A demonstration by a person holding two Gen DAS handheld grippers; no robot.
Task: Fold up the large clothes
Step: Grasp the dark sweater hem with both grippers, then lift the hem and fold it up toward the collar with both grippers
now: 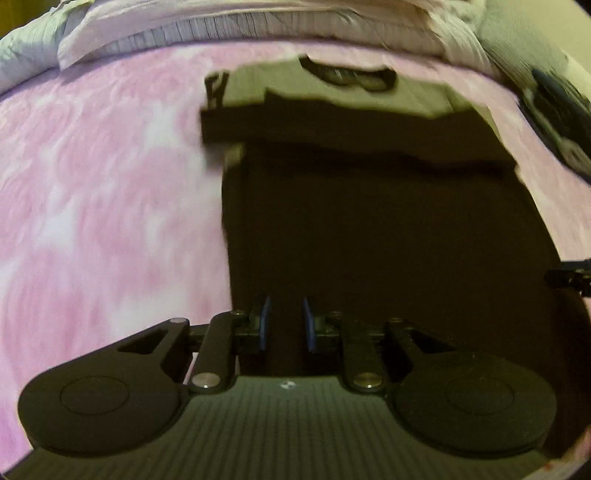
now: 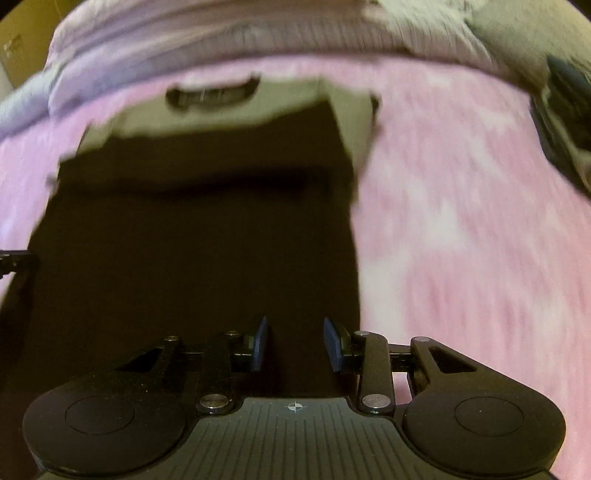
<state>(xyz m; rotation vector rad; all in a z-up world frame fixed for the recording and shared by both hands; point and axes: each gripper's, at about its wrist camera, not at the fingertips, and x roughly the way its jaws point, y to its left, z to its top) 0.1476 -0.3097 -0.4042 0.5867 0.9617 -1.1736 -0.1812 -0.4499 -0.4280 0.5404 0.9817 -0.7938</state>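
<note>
A large dark garment (image 1: 369, 221) lies flat on a pink blanket (image 1: 92, 203), its beige upper part with the dark collar (image 1: 332, 92) at the far end. My left gripper (image 1: 286, 321) hovers over the near end of the garment, blue pads a small gap apart, dark cloth showing between them. The right wrist view shows the same garment (image 2: 184, 240) and its beige top (image 2: 240, 107). My right gripper (image 2: 295, 343) stands open over the garment's near right edge. Both views are motion-blurred.
Pale lilac and white bedding (image 1: 258, 26) is piled along the far edge of the bed. A dark object (image 2: 565, 122) lies at the far right on the bedding. Pink blanket (image 2: 461, 221) spreads on both sides of the garment.
</note>
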